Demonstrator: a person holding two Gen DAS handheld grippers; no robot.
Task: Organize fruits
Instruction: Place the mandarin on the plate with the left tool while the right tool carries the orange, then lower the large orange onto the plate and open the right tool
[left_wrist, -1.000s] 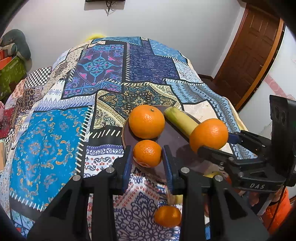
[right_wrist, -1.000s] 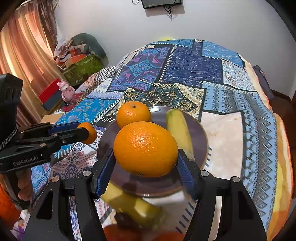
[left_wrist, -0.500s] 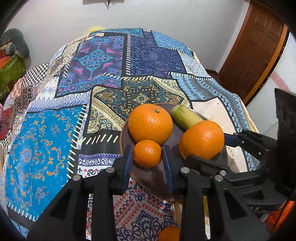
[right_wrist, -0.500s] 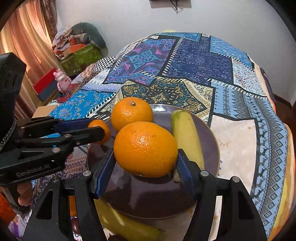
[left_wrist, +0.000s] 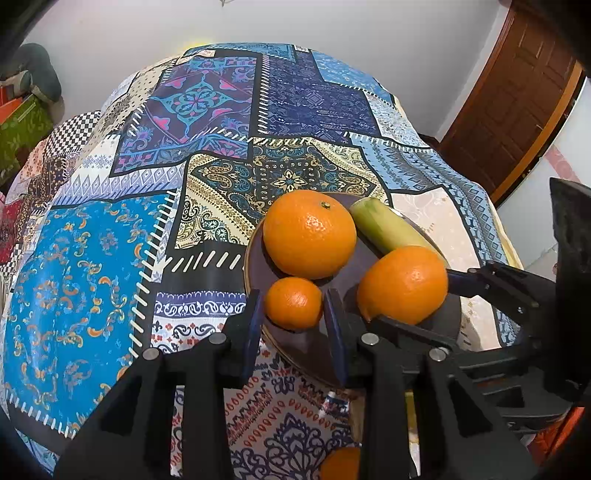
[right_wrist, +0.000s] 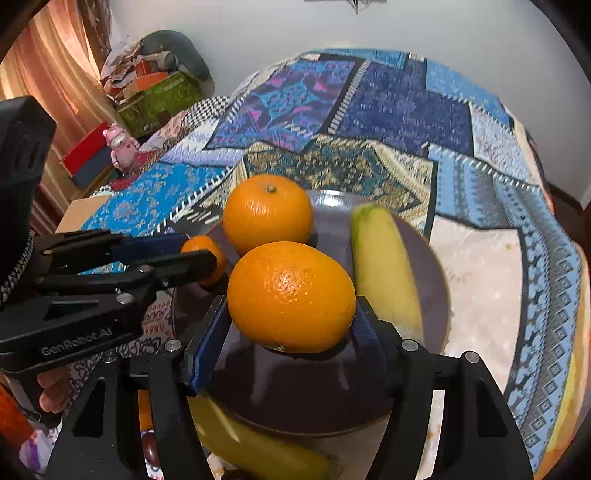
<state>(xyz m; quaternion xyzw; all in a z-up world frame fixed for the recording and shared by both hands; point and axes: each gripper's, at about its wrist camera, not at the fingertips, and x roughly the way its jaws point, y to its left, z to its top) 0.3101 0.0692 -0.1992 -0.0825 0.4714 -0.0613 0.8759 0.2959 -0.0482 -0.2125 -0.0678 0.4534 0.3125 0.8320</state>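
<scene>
— Patchwork cloth (left_wrist: 221, 155) covers the whole bed, and a dark plate (left_wrist: 255, 269) sits on it near the front edge. What's on the plate?

— A big orange (left_wrist: 309, 233) at the back left and a greenish banana (left_wrist: 384, 227) lying along the right side, its long axis running from the far rim toward the cameras.

— And the two tools?

— The left gripper (left_wrist: 293, 317) pinches a small orange (left_wrist: 293, 303) between its blue pads, over the plate's near-left rim, just in front of the big orange. The right gripper (right_wrist: 290, 325) is clamped on a second large orange (right_wrist: 291, 296), held above the middle of the plate.

— Touching the plate?

— I can't tell for either. The large one seems to hang slightly above the dark surface.

— So what does the next move hinge on?

— The free space, I'd say. It lies straight below the right gripper, between the big orange behind and to the left and the banana to the right. The fruit looks ready to go down there. The small one is closest to the near-left rim, so the left hand is the nearer one for that spot.

— Anything still off the plate?

— Another banana (right_wrist: 258, 446) and a bit of orange fruit (left_wrist: 341, 463) lie on the cloth below the near rim.
</scene>
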